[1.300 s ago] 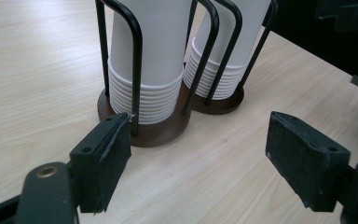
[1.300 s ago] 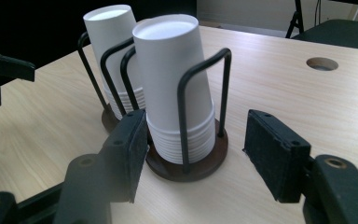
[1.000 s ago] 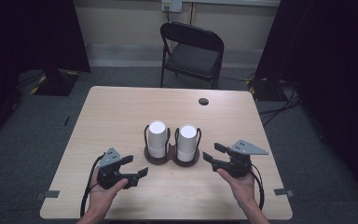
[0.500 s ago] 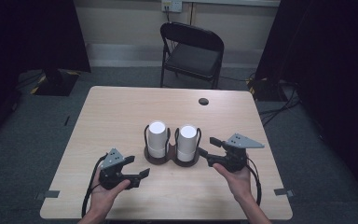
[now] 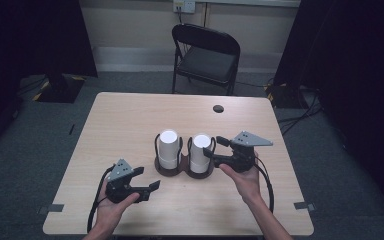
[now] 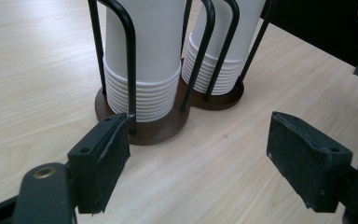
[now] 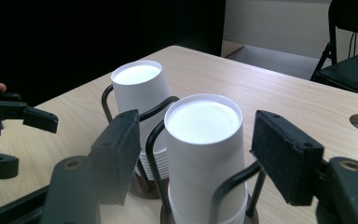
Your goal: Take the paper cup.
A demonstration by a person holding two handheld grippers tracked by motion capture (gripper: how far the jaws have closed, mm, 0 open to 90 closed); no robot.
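Observation:
Two stacks of upside-down white paper cups stand in a black wire holder on joined brown bases [image 5: 182, 171] at the table's middle. The left stack [image 5: 168, 147] and the right stack [image 5: 200, 151] stand side by side. My right gripper [image 5: 214, 147] is at the right stack's right side, near its top. Its jaws have just been opening; in the right gripper view they [image 7: 196, 126] stand either side of that stack's top [image 7: 204, 140] with a gap on each side. My left gripper [image 5: 147, 178] rests low at the front left, open and empty [image 6: 200, 130], pointing at the left stack [image 6: 142, 56].
A black folding chair [image 5: 207, 55] stands behind the wooden table [image 5: 125, 120]. A dark round hole [image 5: 218, 108] sits near the table's far edge. Cables trail from both grippers toward the front edge.
My right gripper has moved left and a little up, from the table's right side to the right cup stack, and its jaws have parted. The left gripper has stayed put.

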